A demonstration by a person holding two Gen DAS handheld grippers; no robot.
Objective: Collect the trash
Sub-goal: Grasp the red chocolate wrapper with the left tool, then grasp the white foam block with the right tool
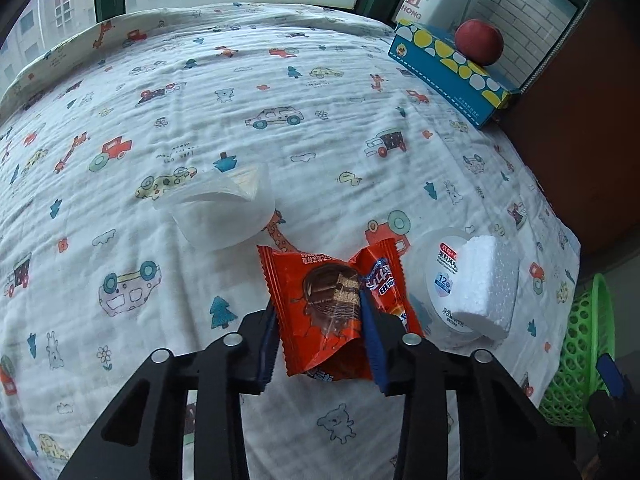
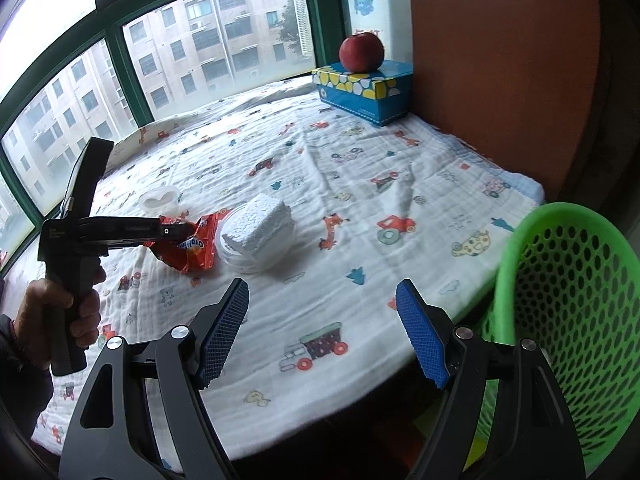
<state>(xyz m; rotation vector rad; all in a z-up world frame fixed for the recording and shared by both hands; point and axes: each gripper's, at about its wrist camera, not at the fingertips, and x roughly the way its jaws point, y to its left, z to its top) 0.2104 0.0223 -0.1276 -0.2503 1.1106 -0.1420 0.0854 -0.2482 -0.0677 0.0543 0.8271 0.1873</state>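
Orange snack wrapper (image 1: 332, 304) on cartoon-print cloth (image 1: 240, 128) by window (image 2: 208, 40)

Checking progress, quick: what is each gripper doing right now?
Left gripper: closed on the orange snack wrapper.
Right gripper: open, holding nothing.

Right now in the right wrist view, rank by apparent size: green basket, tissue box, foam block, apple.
1. green basket, though it is nearest the camera, which inflates it
2. tissue box
3. foam block, close to the box, so this order is unsure
4. apple
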